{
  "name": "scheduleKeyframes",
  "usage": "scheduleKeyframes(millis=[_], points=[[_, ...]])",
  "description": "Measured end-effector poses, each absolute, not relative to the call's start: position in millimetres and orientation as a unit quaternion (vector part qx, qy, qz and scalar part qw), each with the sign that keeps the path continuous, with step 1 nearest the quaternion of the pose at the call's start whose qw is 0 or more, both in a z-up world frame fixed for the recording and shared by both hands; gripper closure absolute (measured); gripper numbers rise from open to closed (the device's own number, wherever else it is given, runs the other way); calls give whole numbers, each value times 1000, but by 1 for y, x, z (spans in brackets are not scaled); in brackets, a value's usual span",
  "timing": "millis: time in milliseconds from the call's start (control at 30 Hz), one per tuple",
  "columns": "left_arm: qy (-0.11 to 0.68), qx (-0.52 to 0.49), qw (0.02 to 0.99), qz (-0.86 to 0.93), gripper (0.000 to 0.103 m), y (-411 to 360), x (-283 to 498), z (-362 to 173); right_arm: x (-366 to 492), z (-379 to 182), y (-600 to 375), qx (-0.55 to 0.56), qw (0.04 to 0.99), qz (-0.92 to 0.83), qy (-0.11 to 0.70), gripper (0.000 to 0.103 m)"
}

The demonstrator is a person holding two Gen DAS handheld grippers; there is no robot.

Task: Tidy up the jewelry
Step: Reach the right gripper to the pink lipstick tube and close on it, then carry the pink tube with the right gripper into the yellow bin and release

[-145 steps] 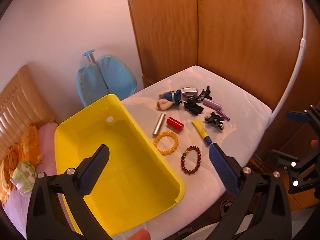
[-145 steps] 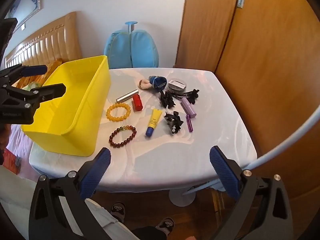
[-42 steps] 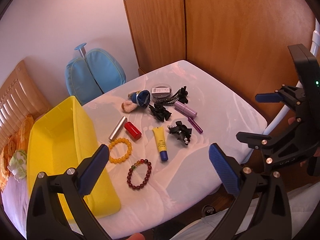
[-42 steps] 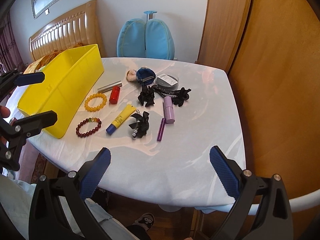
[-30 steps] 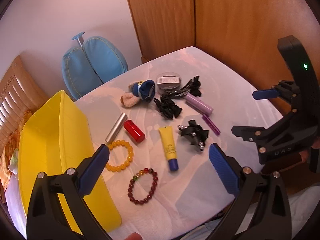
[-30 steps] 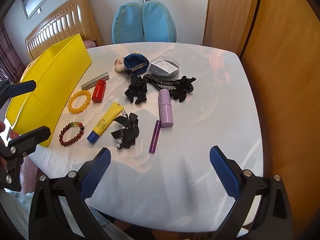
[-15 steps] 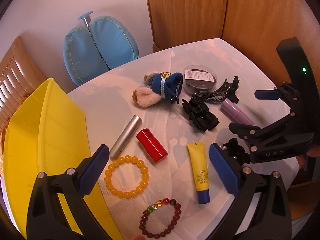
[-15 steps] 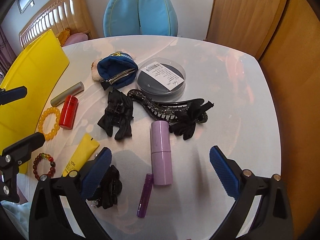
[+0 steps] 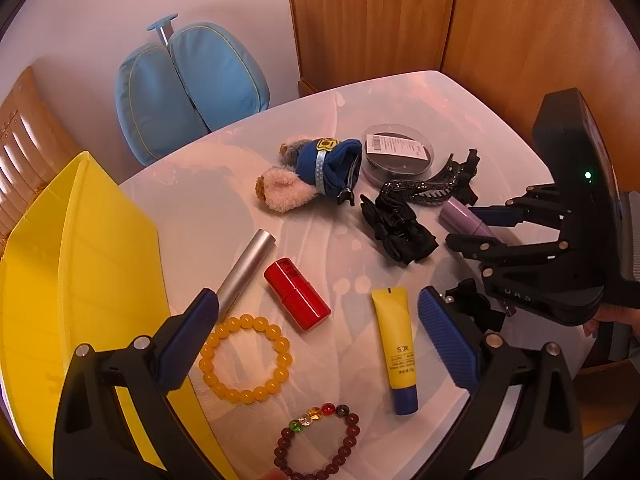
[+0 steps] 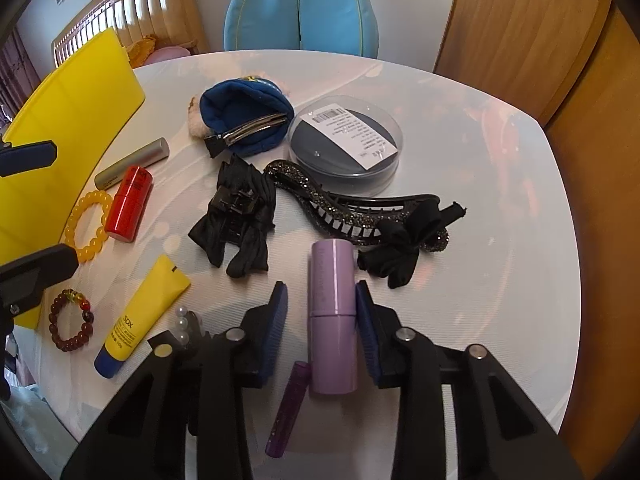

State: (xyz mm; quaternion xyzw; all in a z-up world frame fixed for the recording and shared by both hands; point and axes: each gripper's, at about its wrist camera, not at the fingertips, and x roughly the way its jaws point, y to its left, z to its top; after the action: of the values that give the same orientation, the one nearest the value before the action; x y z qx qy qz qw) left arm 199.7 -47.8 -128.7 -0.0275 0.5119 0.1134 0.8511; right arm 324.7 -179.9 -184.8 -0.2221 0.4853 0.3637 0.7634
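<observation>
A lilac tube (image 10: 332, 304) lies on the white table (image 10: 500, 220) between the fingers of my right gripper (image 10: 320, 324). Its jaws are closing: the right pad meets the tube's side, while a gap shows at the left pad. My left gripper (image 9: 320, 340) hangs open above a yellow bead bracelet (image 9: 240, 322), a red tube (image 9: 298, 300) and a yellow tube (image 9: 394, 352), holding nothing. A dark red bead bracelet (image 9: 352, 432) lies nearer the front edge. The yellow bin (image 9: 80, 260) stands at the left. In the left wrist view the right gripper (image 9: 464, 227) straddles the lilac tube (image 9: 456, 210).
Black bow clips (image 10: 236, 220), a glittery claw clip (image 10: 352, 208), a round clear box (image 10: 344, 144), a blue plush clip (image 10: 244, 120), a silver tube (image 9: 246, 268) and a thin purple tube (image 10: 288, 408) lie around. A blue chair (image 10: 300, 8) and wooden doors (image 9: 400, 20) stand behind the table.
Both grippers came down close to the table. The right gripper's jaws, wide before, have narrowed around the lilac tube. The left gripper stays open.
</observation>
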Motion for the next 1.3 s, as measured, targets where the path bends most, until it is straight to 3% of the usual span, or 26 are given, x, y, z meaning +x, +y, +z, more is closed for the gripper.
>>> scheduleKeyframes(millis=[667, 1000, 1300], points=[[489, -27, 867, 98, 6, -97, 172, -80, 273, -115, -255, -153, 784, 383, 463, 79], [448, -28, 879, 164, 6, -133, 107, -43, 215, -72, -290, -171, 786, 433, 406, 79], [418, -52, 871, 252, 6, -103, 15, -5, 168, -46, -255, -179, 756, 512, 366, 79]])
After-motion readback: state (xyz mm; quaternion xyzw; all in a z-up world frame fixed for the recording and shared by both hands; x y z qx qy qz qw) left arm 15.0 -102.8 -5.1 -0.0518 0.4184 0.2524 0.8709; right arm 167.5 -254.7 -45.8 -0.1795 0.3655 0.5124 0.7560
